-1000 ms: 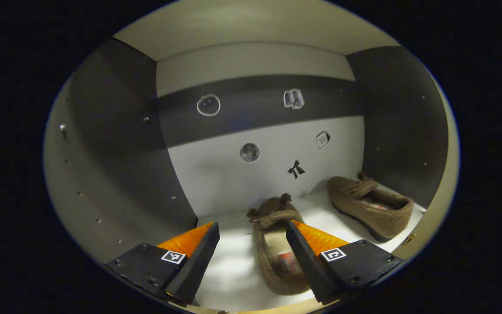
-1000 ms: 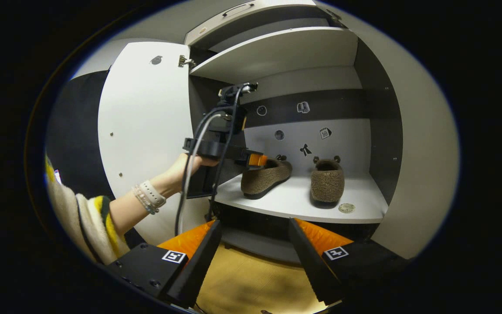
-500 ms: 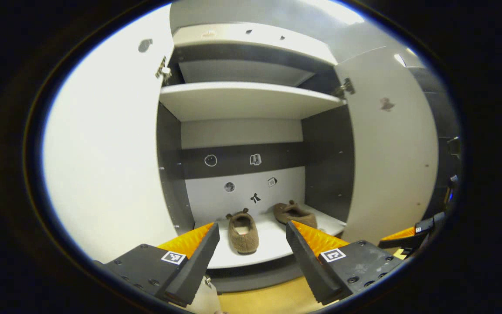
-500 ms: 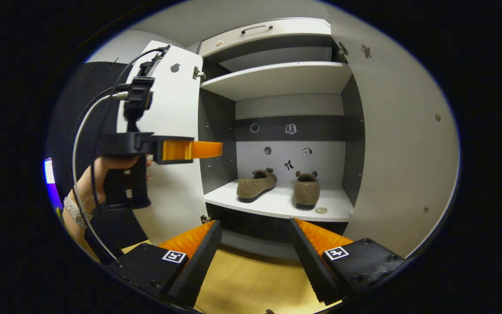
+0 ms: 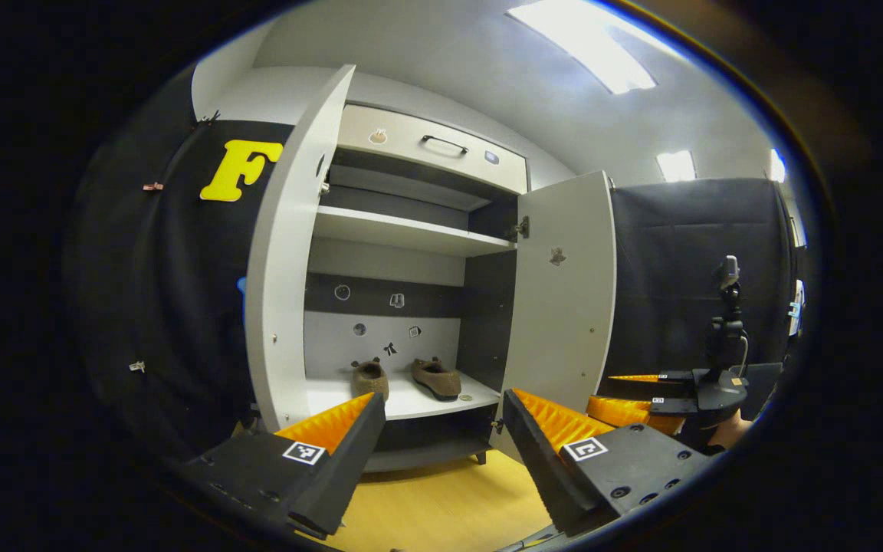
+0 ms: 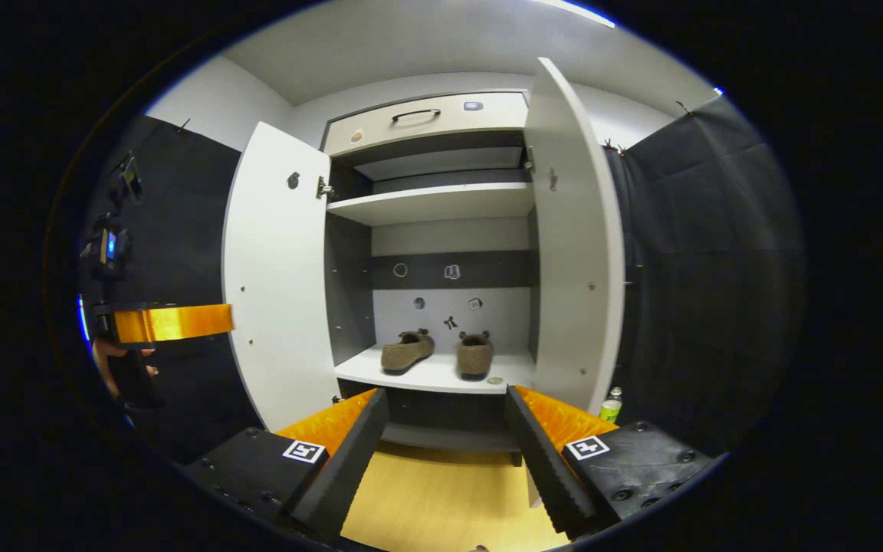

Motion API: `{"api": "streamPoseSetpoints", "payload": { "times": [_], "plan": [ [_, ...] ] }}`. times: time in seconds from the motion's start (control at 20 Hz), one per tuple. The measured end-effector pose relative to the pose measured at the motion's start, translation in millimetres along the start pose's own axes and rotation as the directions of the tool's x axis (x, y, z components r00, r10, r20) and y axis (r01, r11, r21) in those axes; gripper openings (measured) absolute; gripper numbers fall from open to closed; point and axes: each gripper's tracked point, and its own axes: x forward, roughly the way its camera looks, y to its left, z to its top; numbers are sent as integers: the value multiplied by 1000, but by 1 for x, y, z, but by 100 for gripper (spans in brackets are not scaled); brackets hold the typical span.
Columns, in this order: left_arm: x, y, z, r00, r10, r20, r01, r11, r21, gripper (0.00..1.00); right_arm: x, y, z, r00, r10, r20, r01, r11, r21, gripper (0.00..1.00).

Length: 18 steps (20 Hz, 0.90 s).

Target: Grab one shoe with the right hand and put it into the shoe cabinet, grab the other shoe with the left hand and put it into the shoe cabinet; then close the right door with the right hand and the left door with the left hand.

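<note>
Two brown fuzzy shoes stand side by side on the lower shelf (image 6: 426, 377) of the white shoe cabinet: the left shoe (image 6: 407, 351) (image 5: 370, 377) and the right shoe (image 6: 475, 354) (image 5: 436, 377). Both doors hang wide open, the left door (image 6: 277, 276) (image 5: 288, 253) and the right door (image 6: 576, 245) (image 5: 564, 291). My left gripper (image 5: 443, 399) is open and empty, well back from the cabinet. It also appears side-on at the left of the right gripper view, left gripper (image 6: 169, 323), held by a hand. My right gripper (image 6: 447, 392) (image 5: 629, 392) is open and empty too, in front of the cabinet.
A wooden floor (image 6: 441, 498) lies between me and the cabinet. A small green bottle (image 6: 608, 406) stands on the floor by the right door. A round disc (image 6: 494, 379) lies on the shelf's front edge. A drawer with a handle (image 6: 418, 115) tops the cabinet.
Both grippers have drawn back from the cabinet. The left one was inside over the left shoe and is now far out. The shoes have stayed on the shelf.
</note>
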Motion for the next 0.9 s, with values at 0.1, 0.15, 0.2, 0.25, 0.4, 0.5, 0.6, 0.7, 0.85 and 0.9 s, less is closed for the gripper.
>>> {"api": "streamPoseSetpoints", "payload": {
  "times": [0.1, 0.15, 0.2, 0.25, 0.4, 0.5, 0.6, 0.7, 0.85, 0.9],
  "plan": [
    [-18, -1, 3, 1000, 10, -6, -10, 1000, 27, 97, -11, -40, 8, 997, -78, 18, 78, 996, -31, 98],
    [-25, -2, 5, 1000, 15, -9, -15, 999, 33, 98, -15, -62, 11, 993, -116, 29, 117, 992, -47, 98],
    [-31, -4, 6, 1000, 19, -11, -18, 999, 30, 98, -15, -83, 17, 988, -148, 41, 151, 987, -59, 98],
    [-35, -5, 7, 1000, 22, -12, -21, 999, 24, 97, -13, -100, 21, 984, -172, 49, 175, 983, -63, 98],
    [-42, -4, 7, 998, 53, -21, -53, 999, 10, 98, 5, -141, 27, 979, -194, 55, 197, 979, -58, 98],
    [-40, 4, 4, 994, 107, -36, -107, 994, 22, 98, 22, -162, 27, 982, -183, 46, 186, 981, -55, 98],
    [-35, 6, 2, 987, 155, -44, -154, 988, 25, 98, 39, -177, 24, 986, -161, 35, 163, 985, -51, 98],
    [-27, 7, 3, 978, 204, -37, -203, 979, 22, 99, 52, -175, 23, 995, -94, 24, 94, 996, -6, 98],
    [-17, 9, -2, 962, 272, -42, -271, 962, 26, 99, 67, -176, 14, 1000, -6, 8, 6, 1000, -2, 98],
    [-13, 10, -4, 955, 293, -45, -292, 956, 21, 99, 73, -174, 12, 1000, 25, 6, -25, 1000, -9, 98]
  ]
}}
